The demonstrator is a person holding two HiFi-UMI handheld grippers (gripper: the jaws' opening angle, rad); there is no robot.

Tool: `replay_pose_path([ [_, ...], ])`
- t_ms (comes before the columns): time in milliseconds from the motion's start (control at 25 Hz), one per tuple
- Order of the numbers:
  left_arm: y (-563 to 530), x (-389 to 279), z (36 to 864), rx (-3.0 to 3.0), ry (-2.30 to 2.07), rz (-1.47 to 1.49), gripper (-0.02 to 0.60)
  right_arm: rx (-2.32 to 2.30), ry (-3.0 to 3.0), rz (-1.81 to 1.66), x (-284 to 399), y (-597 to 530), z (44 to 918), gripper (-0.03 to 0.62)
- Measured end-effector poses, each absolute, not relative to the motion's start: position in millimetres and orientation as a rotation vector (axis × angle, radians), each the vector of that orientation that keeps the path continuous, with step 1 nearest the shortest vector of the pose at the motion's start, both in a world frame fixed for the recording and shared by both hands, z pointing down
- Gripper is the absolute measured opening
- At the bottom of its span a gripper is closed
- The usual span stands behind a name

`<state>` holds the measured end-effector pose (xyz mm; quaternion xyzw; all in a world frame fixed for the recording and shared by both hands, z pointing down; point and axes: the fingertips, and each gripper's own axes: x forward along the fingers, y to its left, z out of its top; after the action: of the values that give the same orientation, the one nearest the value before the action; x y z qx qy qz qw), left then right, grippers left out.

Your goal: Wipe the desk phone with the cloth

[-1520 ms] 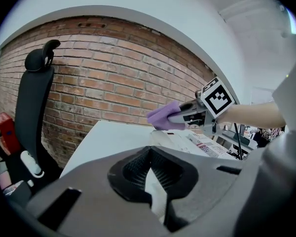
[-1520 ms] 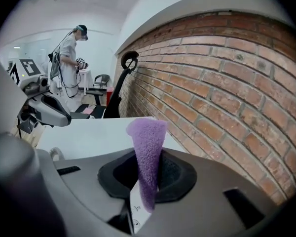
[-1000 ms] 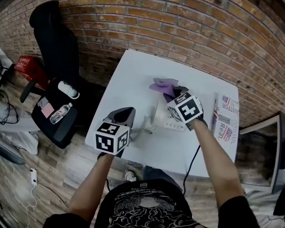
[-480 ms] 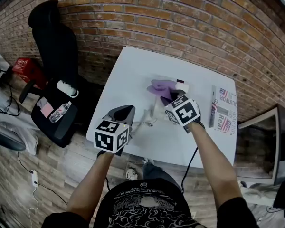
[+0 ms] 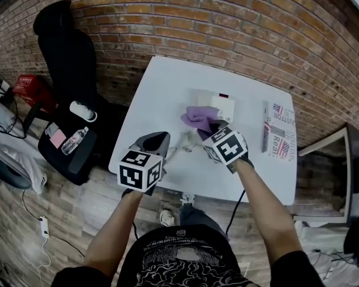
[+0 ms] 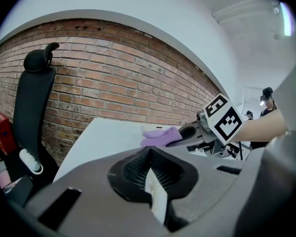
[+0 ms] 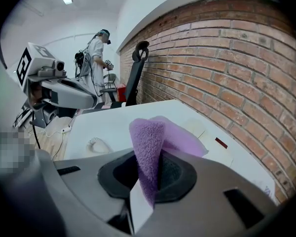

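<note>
The white desk phone (image 5: 217, 103) lies on the white table (image 5: 161, 94), its red mark showing in the right gripper view (image 7: 221, 142). My right gripper (image 5: 208, 126) is shut on the purple cloth (image 5: 197, 116), just in front of the phone's near-left corner. The cloth (image 7: 150, 144) stands folded between the jaws of that gripper (image 7: 148, 181). The coiled cord (image 5: 184, 143) lies left of it. My left gripper (image 5: 158, 141) hovers at the table's near edge, jaws shut (image 6: 155, 191), only a thin white strip between them. It looks toward the cloth (image 6: 160, 135).
A printed paper (image 5: 279, 137) and a pen (image 5: 265, 126) lie at the table's right side. A black office chair (image 5: 69, 64) with a bottle on its seat stands to the left. The brick wall (image 5: 227, 23) runs behind. A person (image 7: 96, 58) stands far off.
My right gripper has drawn the cloth back across the phone toward me and to the left; the phone now shows beyond it. The left gripper has hardly moved.
</note>
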<state>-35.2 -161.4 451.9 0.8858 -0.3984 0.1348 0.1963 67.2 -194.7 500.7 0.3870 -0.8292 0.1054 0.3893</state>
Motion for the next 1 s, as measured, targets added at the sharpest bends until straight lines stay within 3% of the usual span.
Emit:
replay_pose_path([
  [1000,-141,-31,455,2.491,-1.087,0.388,0.006,0.910,-2.114,0.338,56,-140,524,0.050],
])
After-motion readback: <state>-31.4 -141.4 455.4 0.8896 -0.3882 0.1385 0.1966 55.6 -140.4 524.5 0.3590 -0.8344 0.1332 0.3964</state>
